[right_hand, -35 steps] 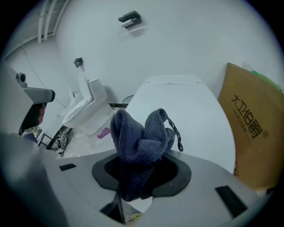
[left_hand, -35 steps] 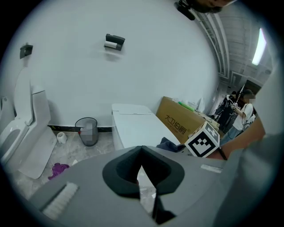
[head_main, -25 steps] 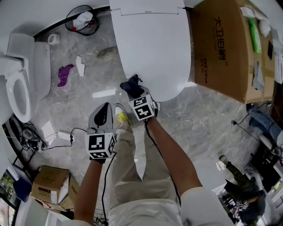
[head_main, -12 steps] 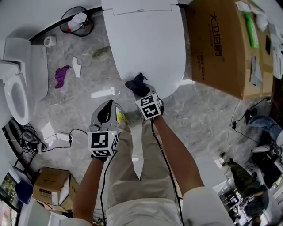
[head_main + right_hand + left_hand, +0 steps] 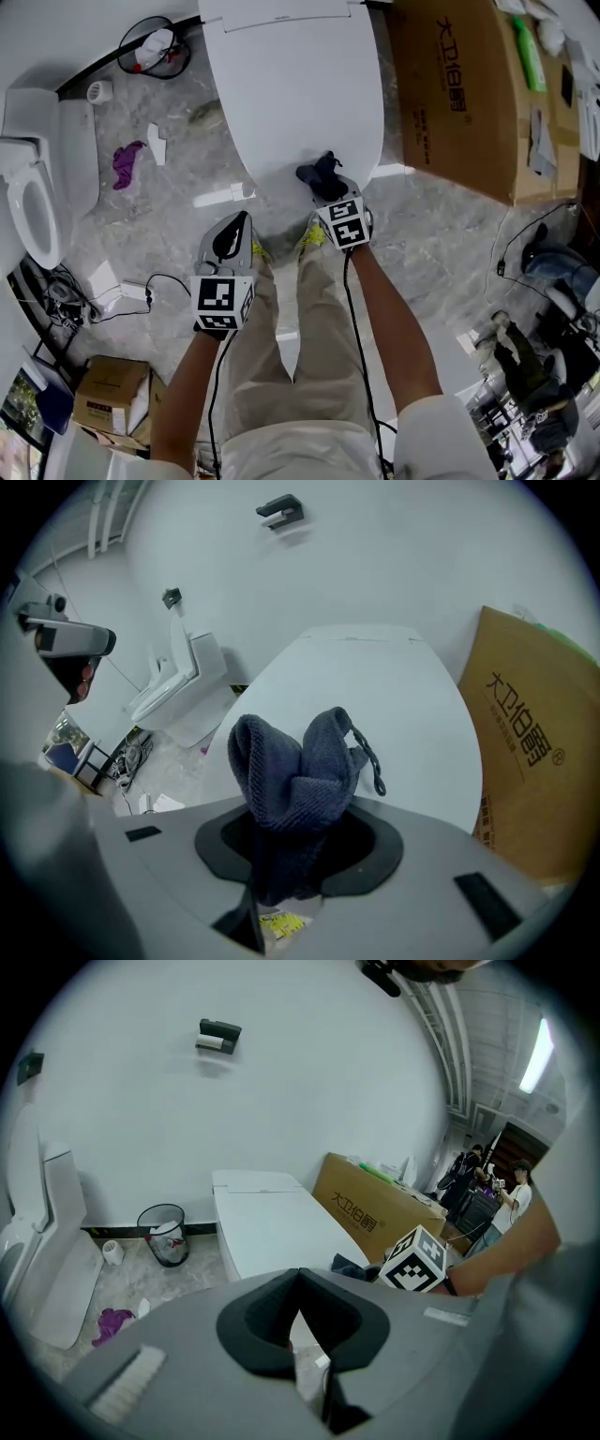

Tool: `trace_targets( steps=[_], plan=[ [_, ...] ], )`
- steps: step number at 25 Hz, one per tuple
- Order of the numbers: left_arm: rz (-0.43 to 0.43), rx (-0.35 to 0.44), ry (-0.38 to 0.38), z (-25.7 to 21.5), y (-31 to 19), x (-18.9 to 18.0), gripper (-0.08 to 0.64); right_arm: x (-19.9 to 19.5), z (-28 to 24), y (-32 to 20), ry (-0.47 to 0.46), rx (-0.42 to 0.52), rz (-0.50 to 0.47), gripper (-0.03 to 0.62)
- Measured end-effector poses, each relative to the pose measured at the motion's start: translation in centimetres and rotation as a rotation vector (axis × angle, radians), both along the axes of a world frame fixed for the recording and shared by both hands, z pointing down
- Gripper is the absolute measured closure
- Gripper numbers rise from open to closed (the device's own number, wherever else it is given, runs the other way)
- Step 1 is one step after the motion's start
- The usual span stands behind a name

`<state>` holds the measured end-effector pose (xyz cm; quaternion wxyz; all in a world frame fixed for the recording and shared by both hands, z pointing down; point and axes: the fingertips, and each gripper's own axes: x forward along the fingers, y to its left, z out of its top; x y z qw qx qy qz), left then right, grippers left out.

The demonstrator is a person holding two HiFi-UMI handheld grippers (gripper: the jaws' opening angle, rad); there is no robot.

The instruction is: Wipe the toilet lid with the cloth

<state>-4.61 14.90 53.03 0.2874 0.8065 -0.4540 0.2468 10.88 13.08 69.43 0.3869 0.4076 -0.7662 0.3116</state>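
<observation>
Over the near edge of the toilet lid, the head view shows the right gripper holding the dark cloth and the left gripper above the floor, while the left gripper view shows its fingers pressed together on nothing, and the right gripper view shows fingers pinching the bunched cloth.

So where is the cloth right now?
In the head view the dark cloth is clamped in the right tool over the near rim of the white toilet lid, right of centre, with the cardboard box to its right.

Cloth at toilet lid front edge; cardboard box right of lid; bin far left.
</observation>
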Motion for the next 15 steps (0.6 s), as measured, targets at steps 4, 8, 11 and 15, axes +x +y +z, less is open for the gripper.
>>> trace_targets(
  steps=[4, 8, 11, 15],
  plan=[
    [0.005, -0.001, -0.005, 0.4, 0.0, 0.7, 0.558, 2.5, 0.1, 0.2, 0.022, -0.002, 0.009, 0.454],
    [0.004, -0.009, -0.007, 0.7, 0.2, 1.1, 0.558, 4.5, 0.2, 0.5, 0.042, -0.01, 0.028, 0.454],
    [0.006, -0.014, -0.002, 0.8, 0.6, 1.4, 0.558, 6.0, 0.2, 0.7, 0.056, -0.016, 0.049, 0.454],
    [0.007, -0.026, -0.01, 1.2, 0.9, 1.2, 0.558, 7.8, 0.3, 1.0, 0.077, -0.022, 0.074, 0.454]
  ],
)
